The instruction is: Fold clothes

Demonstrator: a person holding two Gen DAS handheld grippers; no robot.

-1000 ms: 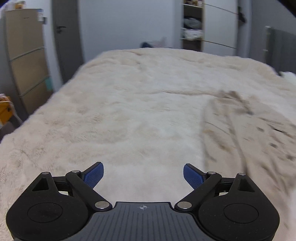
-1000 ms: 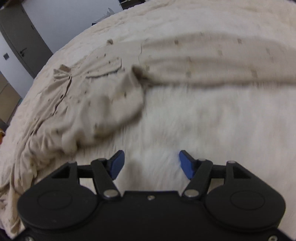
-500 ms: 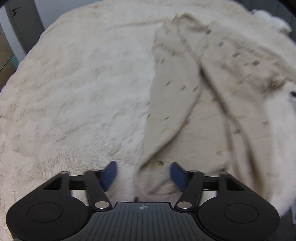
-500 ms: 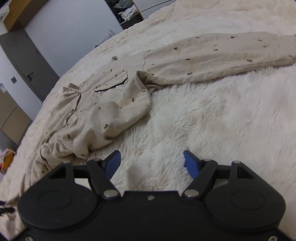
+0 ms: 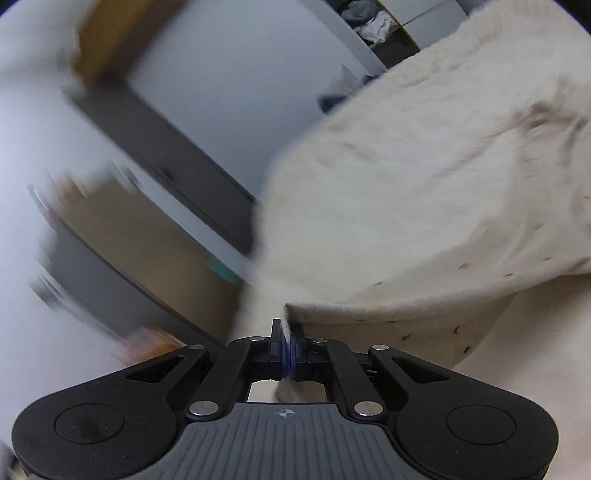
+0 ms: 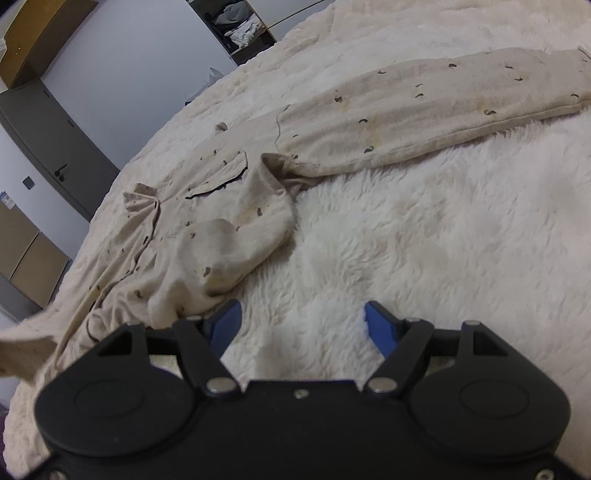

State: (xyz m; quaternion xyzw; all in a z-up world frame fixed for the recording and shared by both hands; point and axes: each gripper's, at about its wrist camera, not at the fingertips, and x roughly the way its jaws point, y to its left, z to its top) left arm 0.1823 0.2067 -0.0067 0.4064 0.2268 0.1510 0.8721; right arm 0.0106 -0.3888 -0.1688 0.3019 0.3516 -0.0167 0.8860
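Note:
A beige shirt (image 6: 229, 218) with small dark marks lies spread on the white furry bedspread (image 6: 424, 229), one long sleeve (image 6: 436, 110) stretched to the right. My left gripper (image 5: 286, 345) is shut on a hem of the shirt (image 5: 424, 236), and the cloth is lifted and stretches away up to the right. The left wrist view is tilted and blurred. My right gripper (image 6: 303, 328) is open over bare bedspread, just right of the shirt's bunched near edge, with nothing between its blue fingers (image 6: 380, 326).
A dark grey door (image 6: 55, 147) and wooden cabinets (image 6: 26, 251) stand past the bed's left side. An open shelf (image 6: 240, 26) with folded laundry is at the back. The bedspread right of the shirt body is bare.
My left gripper has shut on the shirt's edge and lifted it, tilting sharply. My right gripper stays open and has barely shifted.

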